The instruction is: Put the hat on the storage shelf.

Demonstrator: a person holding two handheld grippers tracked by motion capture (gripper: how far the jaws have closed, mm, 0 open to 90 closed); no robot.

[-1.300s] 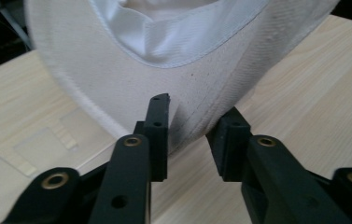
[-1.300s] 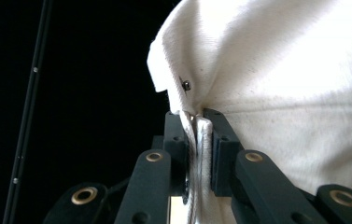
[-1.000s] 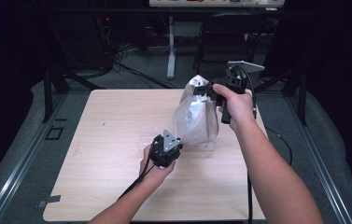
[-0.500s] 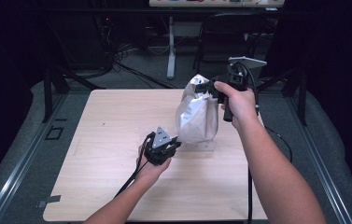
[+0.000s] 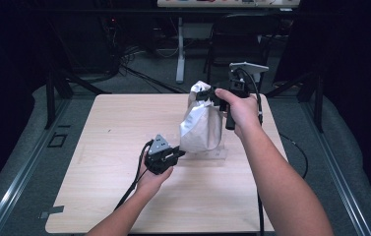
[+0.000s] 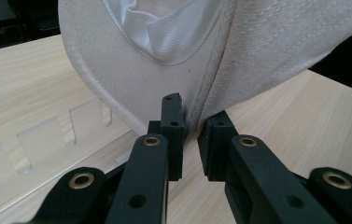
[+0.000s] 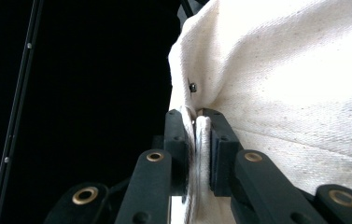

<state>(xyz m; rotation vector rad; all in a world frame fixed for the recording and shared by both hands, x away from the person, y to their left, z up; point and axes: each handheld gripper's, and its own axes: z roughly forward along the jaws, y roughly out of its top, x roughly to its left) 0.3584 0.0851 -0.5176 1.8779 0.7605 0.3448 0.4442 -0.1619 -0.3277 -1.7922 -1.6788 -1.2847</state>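
Pale wood-grain tabletop (image 5: 109, 162) carried the work, with a clear slotted acrylic stand (image 5: 207, 154) lying flat on it under the hanging load. Off-white canvas cloth bag (image 5: 200, 125) hung above that stand near the far right part of the tabletop, its lower end close to the surface.

Right tongs (image 5: 208, 93) were clamped tight on a folded seam at the top of the bag and carried its weight; the right gripper view showed fabric squeezed between both pads (image 7: 178, 140). That grip ought to have been held steady and level, so the cloth stayed taut for the other hand.

Left tongs (image 5: 180, 154) stood low at the bag's bottom edge, having just been closing. They were narrow, with a fold of the lower seam (image 6: 193, 126) between the pads. Judged from the left gripper view, the pads nipped that seam only at their tips. A deeper bite along the stitched edge, not the loose panel, would probably have kept the fabric from slipping during any pull.
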